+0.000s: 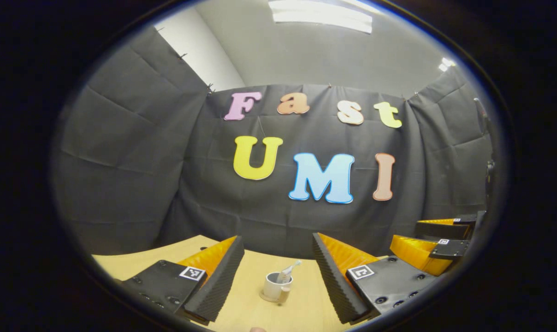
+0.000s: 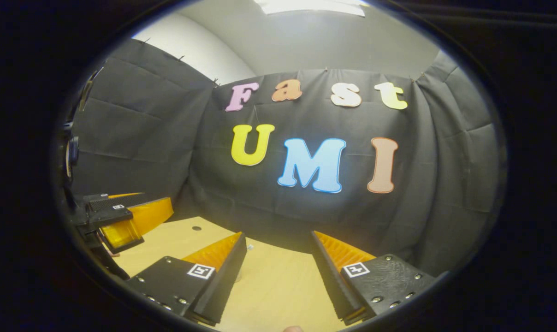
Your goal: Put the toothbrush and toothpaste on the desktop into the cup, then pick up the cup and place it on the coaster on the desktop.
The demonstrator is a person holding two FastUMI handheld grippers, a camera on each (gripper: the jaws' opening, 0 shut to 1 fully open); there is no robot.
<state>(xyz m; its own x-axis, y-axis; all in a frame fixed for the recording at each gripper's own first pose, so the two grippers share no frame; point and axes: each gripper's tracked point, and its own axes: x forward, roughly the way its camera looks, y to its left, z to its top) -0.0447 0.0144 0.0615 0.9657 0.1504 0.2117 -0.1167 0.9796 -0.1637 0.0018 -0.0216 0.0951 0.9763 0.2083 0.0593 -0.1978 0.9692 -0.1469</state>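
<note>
In the left gripper view a white cup (image 1: pixel 274 287) stands on a round coaster (image 1: pixel 269 298) on the wooden desktop (image 1: pixel 260 318). A toothbrush (image 1: pixel 291 268) and a toothpaste tube (image 1: pixel 284 278) stick up out of the cup. My left gripper (image 1: pixel 278 263) is open above the desk, its fingers wide apart on either side of the cup and nearer to me than it. The right gripper (image 1: pixel 437 242) shows farther off at the right, open. In the right gripper view my right gripper (image 2: pixel 278 251) is open over bare desktop (image 2: pixel 274 286), holding nothing. The left gripper (image 2: pixel 126 216) appears at the left there.
The black cloth wall rises just behind the desktop's far edge. A small dark hole (image 2: pixel 196 228) sits in the desk near the back left in the right gripper view.
</note>
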